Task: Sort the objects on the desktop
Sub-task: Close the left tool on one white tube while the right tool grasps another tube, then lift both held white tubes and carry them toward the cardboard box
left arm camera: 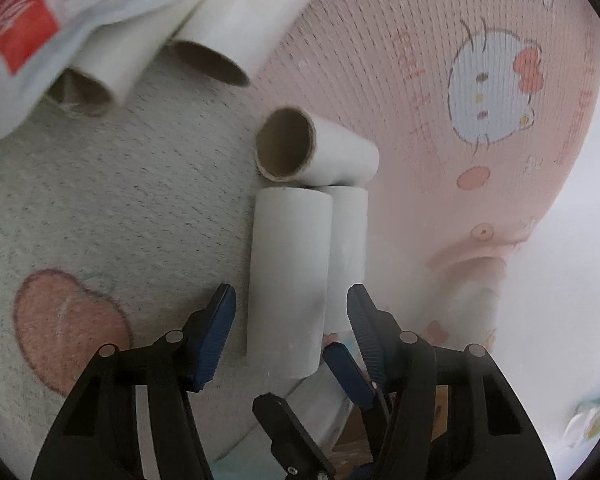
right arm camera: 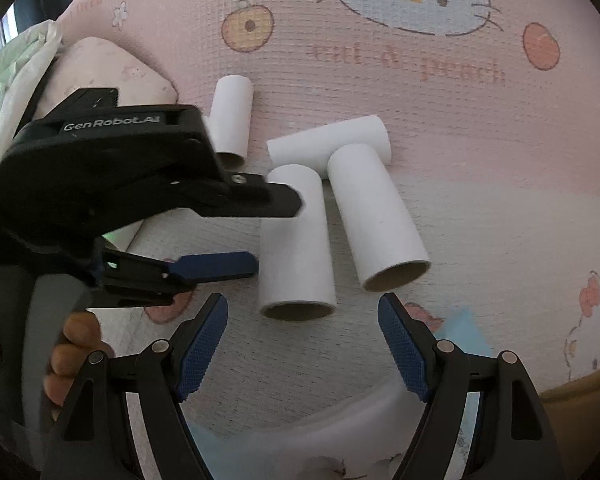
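In the left wrist view a white-and-red printed plastic packet (left arm camera: 40, 36) is lying blurred at the upper left, covering part of one of two white cardboard tubes (left arm camera: 236, 28) there; both are running out of the frame. At the centre three more white cardboard tubes (left arm camera: 288, 280) are lying together on the pink cartoon-print mat (left arm camera: 420, 80) covering the table, two side by side and one across their far ends, making five tubes in all. The left hand-held gripper (left arm camera: 291, 304) is sitting partly open, its blue pads straddling the near tube without touching. In the right wrist view the right hand-held gripper (right arm camera: 302, 320) is standing wide and empty at the lower centre. A hand (right arm camera: 74, 356) is showing at the lower left, mostly cut off.
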Action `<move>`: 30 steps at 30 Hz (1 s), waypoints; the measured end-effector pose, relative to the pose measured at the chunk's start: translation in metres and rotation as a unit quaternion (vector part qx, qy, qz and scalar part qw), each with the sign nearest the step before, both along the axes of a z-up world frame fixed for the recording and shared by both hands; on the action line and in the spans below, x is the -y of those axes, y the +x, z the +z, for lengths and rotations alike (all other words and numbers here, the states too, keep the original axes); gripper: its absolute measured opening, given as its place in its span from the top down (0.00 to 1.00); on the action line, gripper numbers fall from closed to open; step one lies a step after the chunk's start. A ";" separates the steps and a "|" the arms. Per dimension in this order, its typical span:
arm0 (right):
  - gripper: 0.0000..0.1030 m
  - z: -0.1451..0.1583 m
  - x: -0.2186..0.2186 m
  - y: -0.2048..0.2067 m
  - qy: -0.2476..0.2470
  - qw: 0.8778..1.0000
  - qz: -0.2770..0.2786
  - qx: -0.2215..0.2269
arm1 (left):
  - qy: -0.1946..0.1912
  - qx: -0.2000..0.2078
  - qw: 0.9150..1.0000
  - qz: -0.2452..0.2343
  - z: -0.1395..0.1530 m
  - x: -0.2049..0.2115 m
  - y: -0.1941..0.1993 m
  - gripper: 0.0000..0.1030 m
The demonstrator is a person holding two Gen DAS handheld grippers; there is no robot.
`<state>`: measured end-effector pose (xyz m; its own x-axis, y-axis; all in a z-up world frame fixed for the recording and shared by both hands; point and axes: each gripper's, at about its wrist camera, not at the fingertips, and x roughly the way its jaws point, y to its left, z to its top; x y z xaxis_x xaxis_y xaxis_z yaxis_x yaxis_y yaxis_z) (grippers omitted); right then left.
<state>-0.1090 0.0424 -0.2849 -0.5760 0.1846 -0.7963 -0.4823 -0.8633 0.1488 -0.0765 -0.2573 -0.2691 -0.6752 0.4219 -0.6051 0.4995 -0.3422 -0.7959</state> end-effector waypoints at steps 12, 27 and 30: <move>0.55 -0.012 -0.007 -0.012 -0.028 0.999 0.018 -0.007 | -0.024 0.001 1.000 -0.014 0.004 -0.009 -0.002 0.56; 0.57 0.021 0.014 0.010 -0.023 0.999 0.031 -0.020 | -0.125 -0.054 0.988 -0.070 0.068 -0.049 0.040 0.58; 0.57 0.030 0.019 0.016 -0.017 0.999 0.028 -0.022 | -0.139 -0.064 0.985 -0.083 0.078 -0.057 0.044 0.59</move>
<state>-0.0935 0.0232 -0.2554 -0.6197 0.1244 -0.7749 -0.4250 -0.8833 0.1980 -0.0325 -0.2001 -0.1909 -0.6897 0.3626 -0.6268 0.3201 -0.6237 -0.7131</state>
